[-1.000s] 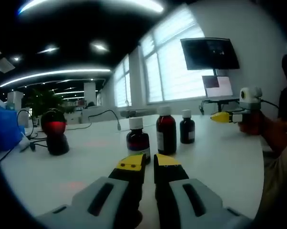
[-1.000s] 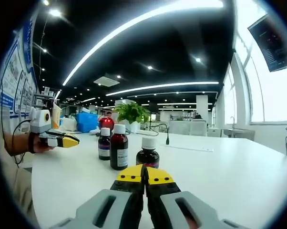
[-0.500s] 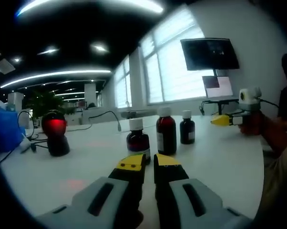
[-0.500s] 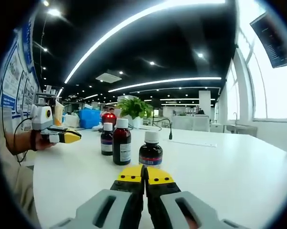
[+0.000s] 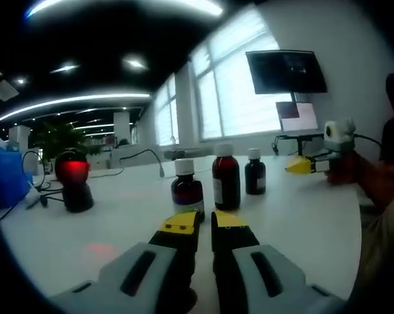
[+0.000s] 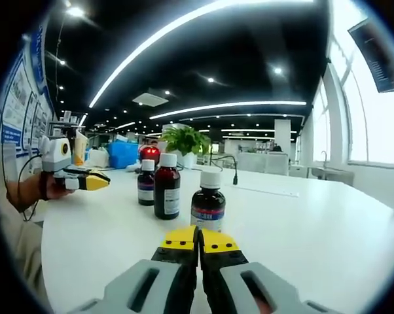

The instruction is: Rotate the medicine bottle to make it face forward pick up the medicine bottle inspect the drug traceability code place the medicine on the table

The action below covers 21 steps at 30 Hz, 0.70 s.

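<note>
Left gripper view: left gripper (image 5: 205, 221) low over the white table (image 5: 302, 222), jaws closed on nothing. Short bottle (image 5: 187, 193) just ahead, with the tall bottle (image 5: 226, 180) and small bottle (image 5: 254, 173) beyond. Red scanner (image 5: 74, 180) far left. Right gripper (image 5: 300, 165) off right.

Right gripper view: right gripper (image 6: 198, 238) closed, empty; short bottle (image 6: 208, 204) directly ahead. Bare tabletop to the right.
</note>
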{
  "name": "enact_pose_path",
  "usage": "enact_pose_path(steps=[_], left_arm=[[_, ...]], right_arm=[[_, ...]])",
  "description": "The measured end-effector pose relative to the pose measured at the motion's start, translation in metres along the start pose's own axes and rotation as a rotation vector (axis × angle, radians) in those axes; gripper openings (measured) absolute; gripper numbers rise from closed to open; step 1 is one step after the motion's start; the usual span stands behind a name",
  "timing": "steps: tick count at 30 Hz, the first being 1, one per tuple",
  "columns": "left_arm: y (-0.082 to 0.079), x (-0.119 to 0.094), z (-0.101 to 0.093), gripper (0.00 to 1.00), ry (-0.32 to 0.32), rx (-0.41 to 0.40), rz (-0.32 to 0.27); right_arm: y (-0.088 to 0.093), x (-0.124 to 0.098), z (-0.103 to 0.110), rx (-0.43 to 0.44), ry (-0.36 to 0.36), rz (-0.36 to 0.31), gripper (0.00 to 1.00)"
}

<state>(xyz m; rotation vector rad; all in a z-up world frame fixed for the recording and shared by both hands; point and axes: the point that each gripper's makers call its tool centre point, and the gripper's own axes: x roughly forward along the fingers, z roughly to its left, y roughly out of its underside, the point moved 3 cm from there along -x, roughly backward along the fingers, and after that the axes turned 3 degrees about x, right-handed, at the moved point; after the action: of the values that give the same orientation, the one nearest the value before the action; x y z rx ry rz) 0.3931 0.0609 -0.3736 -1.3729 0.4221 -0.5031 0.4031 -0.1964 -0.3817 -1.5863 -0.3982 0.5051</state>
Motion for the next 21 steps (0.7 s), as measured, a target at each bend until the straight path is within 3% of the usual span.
enact_pose_path(steps=[10, 21], left_arm=[[0.0008, -0.0007, -0.0064, 0.0, 0.045, 0.004, -0.002], [0.0027, -0.0006, -0.0019, 0.0, 0.048, -0.016, -0.009]], right_arm=[[0.0029, 0.0027, -0.0017, 0.001, -0.01, 0.017, 0.0], [0.0035, 0.0029, -0.0019, 0.009, -0.012, 0.019, 0.0]])
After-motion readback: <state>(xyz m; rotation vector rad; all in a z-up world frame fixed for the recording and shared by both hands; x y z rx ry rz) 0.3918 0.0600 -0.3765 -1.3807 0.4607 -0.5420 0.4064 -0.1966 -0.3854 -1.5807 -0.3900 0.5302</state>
